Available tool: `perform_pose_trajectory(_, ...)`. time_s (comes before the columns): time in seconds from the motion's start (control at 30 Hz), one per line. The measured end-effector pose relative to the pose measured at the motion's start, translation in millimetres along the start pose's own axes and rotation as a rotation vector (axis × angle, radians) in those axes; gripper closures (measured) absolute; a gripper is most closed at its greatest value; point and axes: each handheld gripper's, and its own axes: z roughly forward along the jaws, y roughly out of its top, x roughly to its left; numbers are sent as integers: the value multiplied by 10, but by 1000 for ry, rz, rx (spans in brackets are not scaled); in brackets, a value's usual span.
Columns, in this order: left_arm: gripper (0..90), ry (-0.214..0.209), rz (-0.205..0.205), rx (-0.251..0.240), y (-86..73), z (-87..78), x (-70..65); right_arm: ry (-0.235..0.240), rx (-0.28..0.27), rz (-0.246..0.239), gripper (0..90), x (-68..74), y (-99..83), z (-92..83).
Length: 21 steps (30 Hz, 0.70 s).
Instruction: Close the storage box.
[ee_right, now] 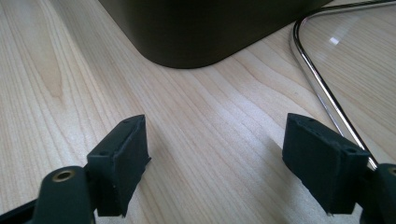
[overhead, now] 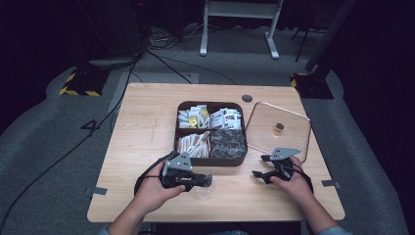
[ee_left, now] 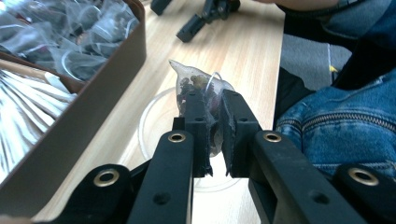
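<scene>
A clear mesh tea bag (ee_left: 198, 86) with dark leaves is pinched between the jaws of my left gripper (ee_left: 212, 109), which is shut on it. Under the bag stands a small clear glass cup (ee_left: 154, 119), in front of the brown box. In the high view, my left gripper (overhead: 206, 180) sits at the table's near edge, above the cup (overhead: 203, 194). My right gripper (overhead: 260, 166) rests low by the box's near right corner. Its jaws stand wide open around bare wood (ee_right: 219, 163), and it holds nothing.
A brown box (overhead: 211, 160) with four compartments holds sachets, paper sticks and tea bags. Its wall (ee_left: 93, 107) runs close to the left of the cup. The glass lid (overhead: 288, 139) with a gold knob lies right of the box, its metal rim (ee_right: 322, 88) near my right jaw.
</scene>
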Motion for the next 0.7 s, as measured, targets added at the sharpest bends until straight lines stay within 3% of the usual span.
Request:
perform_pose_trajectory(0.13, 809, -7, -9, 2, -14, 20, 24, 0, 0, 0, 223, 0, 0, 0)
perform_pose_trajectory(0.23, 619, -42, -33, -46, -33, 7, 66, 0, 0, 0, 223, 0, 0, 0)
perform_pose_trajectory(0.37, 541, -34, -46, -84, -38, -45, 90, 0, 0, 0, 223, 1, 0, 0)
perform_pose_trajectory(0.57, 433, 67, -81, -162, -67, -128, 166, 0, -1, 1, 223, 1, 0, 0)
perform_pose_trajectory(0.6, 398, 94, -91, -172, -77, -152, 185, 0, 0, 0, 223, 0, 0, 0)
perform_pose_trajectory(0.63, 386, 166, -110, -187, -107, -200, 231, 0, 0, 1, 223, 0, 0, 0)
perform_pose_trajectory(0.67, 376, 166, -110, -187, -107, -200, 231, 0, 0, 1, 223, 0, 0, 0)
perform_pose_trajectory(0.7, 376, 197, -120, -187, -129, -223, 257, 0, 0, 1, 223, 0, 0, 0)
